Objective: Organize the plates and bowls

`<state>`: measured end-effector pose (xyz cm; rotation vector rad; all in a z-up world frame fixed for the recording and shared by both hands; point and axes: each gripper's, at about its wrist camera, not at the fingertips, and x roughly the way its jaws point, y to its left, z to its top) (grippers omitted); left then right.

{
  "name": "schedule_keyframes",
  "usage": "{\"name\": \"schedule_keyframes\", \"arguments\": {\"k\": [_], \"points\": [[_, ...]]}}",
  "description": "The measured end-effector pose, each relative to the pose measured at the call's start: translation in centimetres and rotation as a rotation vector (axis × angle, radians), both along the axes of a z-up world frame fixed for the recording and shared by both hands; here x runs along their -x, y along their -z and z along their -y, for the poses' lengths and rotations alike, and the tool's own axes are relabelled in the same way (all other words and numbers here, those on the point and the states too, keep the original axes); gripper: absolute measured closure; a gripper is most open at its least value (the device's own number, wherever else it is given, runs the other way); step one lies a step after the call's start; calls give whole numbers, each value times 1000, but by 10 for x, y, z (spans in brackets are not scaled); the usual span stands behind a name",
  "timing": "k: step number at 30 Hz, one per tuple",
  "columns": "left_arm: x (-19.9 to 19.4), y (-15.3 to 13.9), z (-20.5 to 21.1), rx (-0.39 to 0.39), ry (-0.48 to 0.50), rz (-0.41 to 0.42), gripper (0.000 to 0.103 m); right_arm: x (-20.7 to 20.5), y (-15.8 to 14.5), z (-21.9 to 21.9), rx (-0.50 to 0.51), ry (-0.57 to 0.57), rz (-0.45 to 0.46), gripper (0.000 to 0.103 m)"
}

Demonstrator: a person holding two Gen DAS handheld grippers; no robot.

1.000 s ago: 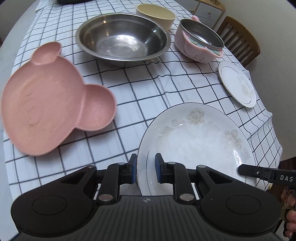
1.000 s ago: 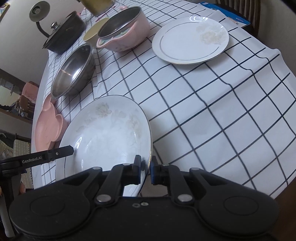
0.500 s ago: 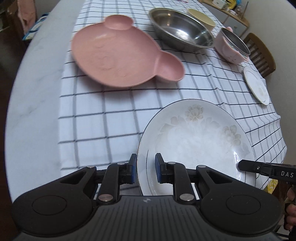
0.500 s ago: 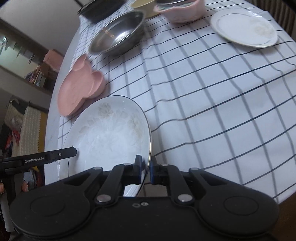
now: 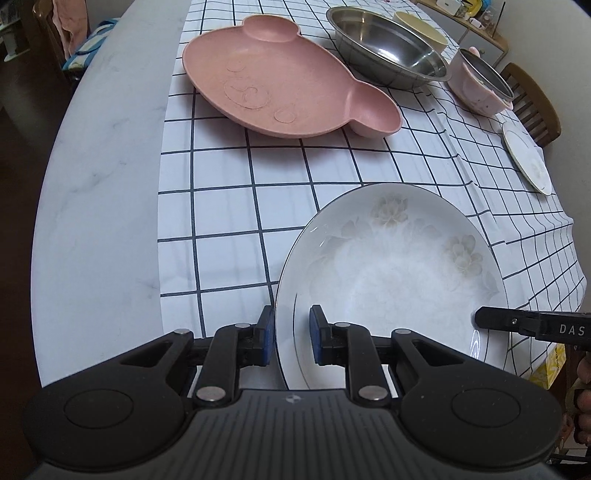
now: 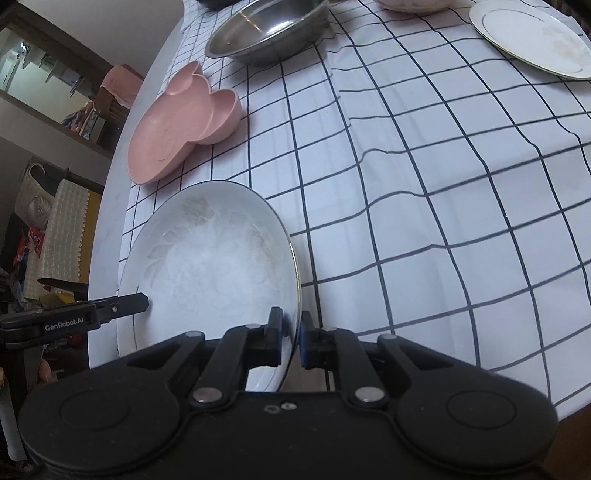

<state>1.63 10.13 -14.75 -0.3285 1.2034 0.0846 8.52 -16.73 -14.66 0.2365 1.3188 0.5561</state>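
A: What carries it all?

B: A round pale marble-look table [image 5: 92, 177] under a white tablecloth with a dark grid [image 5: 258, 206]. The left wrist view shows the table's bare left margin; the right wrist view shows only a thin strip of it but much more open cloth toward the right edge.

A: And the dishes, biggest first?

B: A large white deep plate with faint flower prints and a thin dark rim line [image 5: 391, 273] is at the near edge of the table, clamped from both sides. Behind it, near the cloth's left edge, lies a pink bear-shaped divided plate [image 5: 280, 81]. Further back sits a wide stainless steel bowl [image 5: 388, 44]. Only the left view shows the cream bowl [image 5: 421, 29] behind it, the pink steel-lined bowl [image 5: 480, 85] in full and a wooden chair [image 5: 535, 107] past the far right edge. A small white gold-rimmed plate [image 6: 532, 40] lies near the far right edge, seen edge-on from the left and fuller from the right.

A: The tongs?

B: The left gripper [image 5: 291, 336] points steeply down, its blue pads narrow on the plate's left rim. The right gripper [image 6: 290, 341] is pinched nearly closed on the opposite rim. Each view shows the other gripper's finger tip at the plate's far side.
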Motion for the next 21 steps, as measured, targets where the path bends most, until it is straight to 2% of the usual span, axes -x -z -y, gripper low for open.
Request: {"name": "schedule_keyframes", "arguments": {"k": [2,4,7,9,12,17,21], "points": [[-1,0,1,-14,7,-5,84,1,0,-1,5,13,-4,91],[-1,-1,2,-30,17,-3,84,1,-3,-2,23,20,16,82],[1,-6,0,-45,25,14,84,1,-9,-1,34,32,33,79],[4,-12,-1,-56,26,30,84,2,-13,3,54,47,47,73],[6,-24,-1,-81,34,60,84,6,-22,9,72,60,89,69],[2,-46,13,-106,87,116,84,8,-38,19,110,91,158,58],[-9,-61,29,-92,131,149,83,9,-50,27,139,112,199,52]]}}
